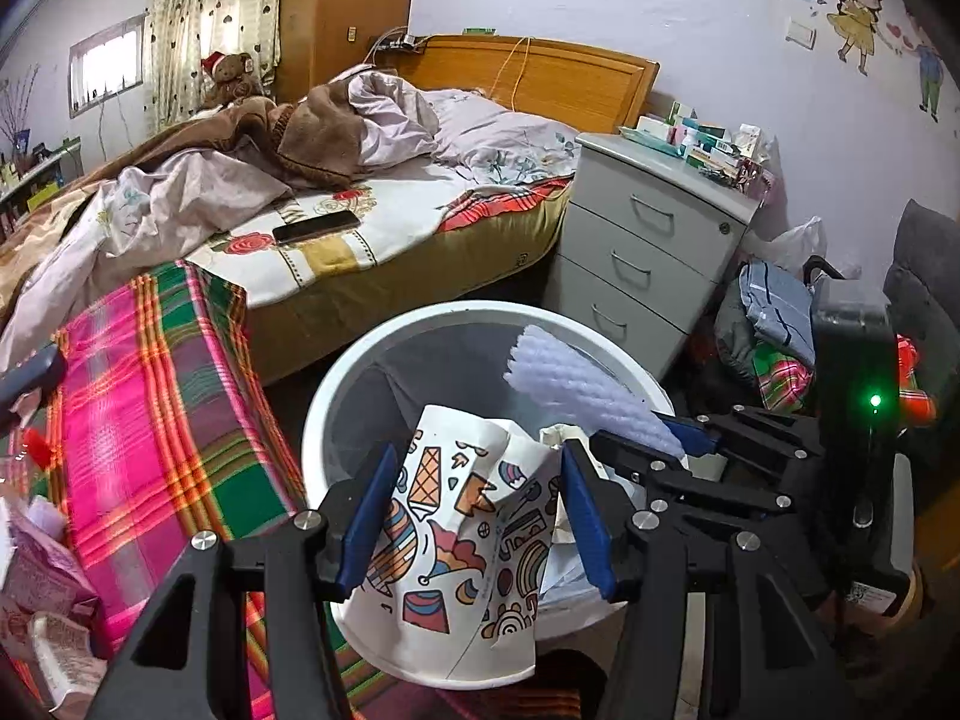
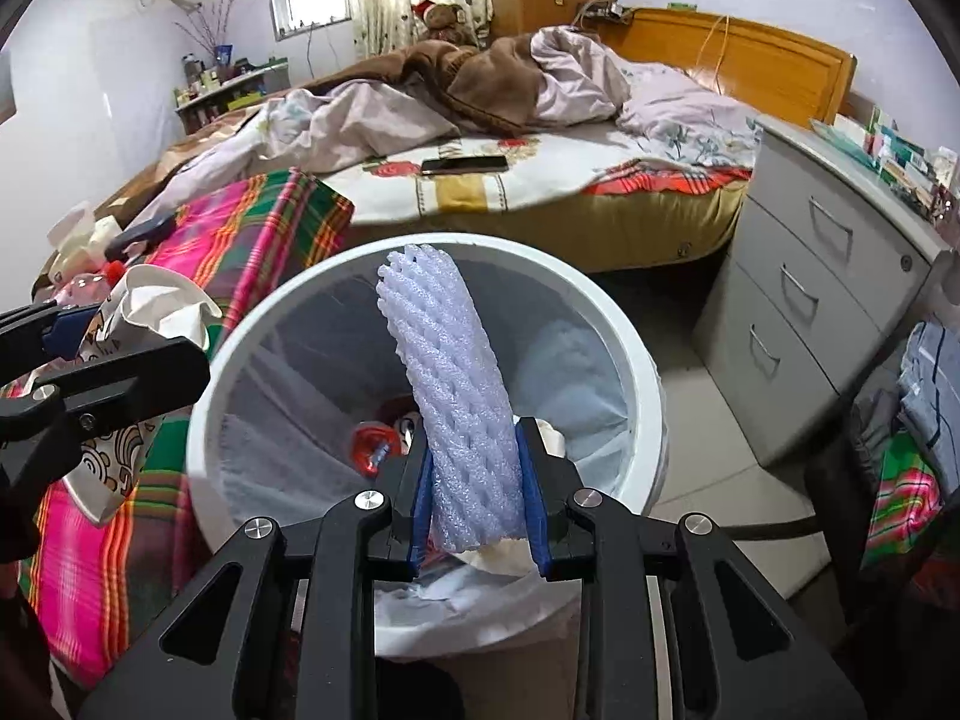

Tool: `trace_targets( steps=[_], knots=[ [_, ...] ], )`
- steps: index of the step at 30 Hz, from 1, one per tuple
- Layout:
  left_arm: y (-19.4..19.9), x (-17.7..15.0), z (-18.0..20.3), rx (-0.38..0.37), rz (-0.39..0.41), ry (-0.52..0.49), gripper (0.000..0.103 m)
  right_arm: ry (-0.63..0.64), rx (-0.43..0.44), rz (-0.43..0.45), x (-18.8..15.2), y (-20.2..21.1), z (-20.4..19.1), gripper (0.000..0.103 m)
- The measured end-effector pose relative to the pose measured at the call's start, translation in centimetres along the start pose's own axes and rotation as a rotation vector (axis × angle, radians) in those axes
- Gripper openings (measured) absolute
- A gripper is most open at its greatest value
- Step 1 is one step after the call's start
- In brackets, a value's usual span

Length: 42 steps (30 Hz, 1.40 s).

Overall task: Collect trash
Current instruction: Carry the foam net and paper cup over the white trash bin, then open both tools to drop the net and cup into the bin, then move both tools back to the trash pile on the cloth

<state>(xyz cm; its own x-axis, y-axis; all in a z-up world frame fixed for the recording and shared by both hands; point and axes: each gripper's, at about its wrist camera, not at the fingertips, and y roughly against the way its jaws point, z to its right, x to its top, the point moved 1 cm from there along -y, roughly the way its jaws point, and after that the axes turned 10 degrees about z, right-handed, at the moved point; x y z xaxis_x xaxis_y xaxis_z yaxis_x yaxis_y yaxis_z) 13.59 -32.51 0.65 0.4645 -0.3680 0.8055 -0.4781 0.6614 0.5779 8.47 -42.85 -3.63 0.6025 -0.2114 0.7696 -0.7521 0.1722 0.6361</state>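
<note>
Nearest the left wrist camera, the left tongs (image 1: 477, 516) point steeply downward, their blue pads pressed against both sides of a crumpled white paper cup printed with colourful cartoon doodles (image 1: 462, 534), which they hold over the near rim of the round white plastic trash bin with a pale liner (image 1: 336, 396). Just to the right, the right tongs (image 2: 477, 498) tilt down at a similar angle and are narrowly parted, clamped on the lower part of a white foam mesh fruit sleeve (image 2: 456, 396) that stands up from the pads and reaches over the mouth of the bin. In the right wrist view the left tongs and the cup show at the left edge, beside the bin's rim. Inside the bin lie some crumpled white paper and a red item (image 2: 375, 441), too hidden to tell more. To the left of the bin is a pink, green and red plaid cloth (image 1: 162, 420). Beyond it stands a bed with rumpled pale sheets and a brown blanket (image 1: 312, 138), a dark smartphone (image 1: 316, 226) lying flat on its floral cover. To the right of the bed is a grey three-drawer cabinet (image 1: 648, 252) with boxes crowding its top.
</note>
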Motion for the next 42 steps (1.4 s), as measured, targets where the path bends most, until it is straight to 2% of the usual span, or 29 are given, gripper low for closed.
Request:
trace_targets(
  steps=[3, 6, 8, 10, 11, 20, 23, 32, 42],
  knots=[
    [-0.4, 0.0, 0.1, -0.003, 0.002, 0.004, 0.058, 0.005, 0.003, -0.012, 0.0, -0.4, 0.0, 0.028],
    [-0.6, 0.0, -0.2, -0.007, -0.003, 0.027, 0.067, 0.006, -0.006, -0.022, -0.1, -0.5, 0.0, 0.031],
    [-0.3, -0.1, -0.5, 0.005, 0.004, 0.022, 0.069, 0.004, -0.01, -0.016, 0.0, -0.5, 0.1, 0.035],
    [-0.2, 0.0, -0.7, 0.007, 0.003, 0.026, 0.069, -0.003, -0.006, -0.011, 0.0, -0.4, 0.2, 0.052],
    [0.1, 0.0, -0.8, 0.009, 0.008, 0.029, 0.069, -0.008, -0.004, -0.009, 0.0, -0.3, 0.2, 0.056],
    [2.4, -0.4, -2.0, 0.047, 0.039, 0.05, 0.071, 0.0, 0.002, 0.037, 0.4, 1.1, -1.0, 0.056],
    [3.4, -0.7, -2.6, 0.085, 0.049, 0.043, 0.071, -0.004, 0.012, 0.045, 0.5, 1.5, -1.4, 0.056],
    [6.5, -1.8, -4.5, 0.138, 0.078, 0.076, 0.071, 0.013, 0.05, 0.078, 0.5, 2.7, -3.6, 0.056],
    [11.4, -3.7, -7.5, 0.231, 0.127, 0.115, 0.071, 0.034, 0.139, 0.105, 0.0, 3.7, -7.3, 0.056]
  ],
)
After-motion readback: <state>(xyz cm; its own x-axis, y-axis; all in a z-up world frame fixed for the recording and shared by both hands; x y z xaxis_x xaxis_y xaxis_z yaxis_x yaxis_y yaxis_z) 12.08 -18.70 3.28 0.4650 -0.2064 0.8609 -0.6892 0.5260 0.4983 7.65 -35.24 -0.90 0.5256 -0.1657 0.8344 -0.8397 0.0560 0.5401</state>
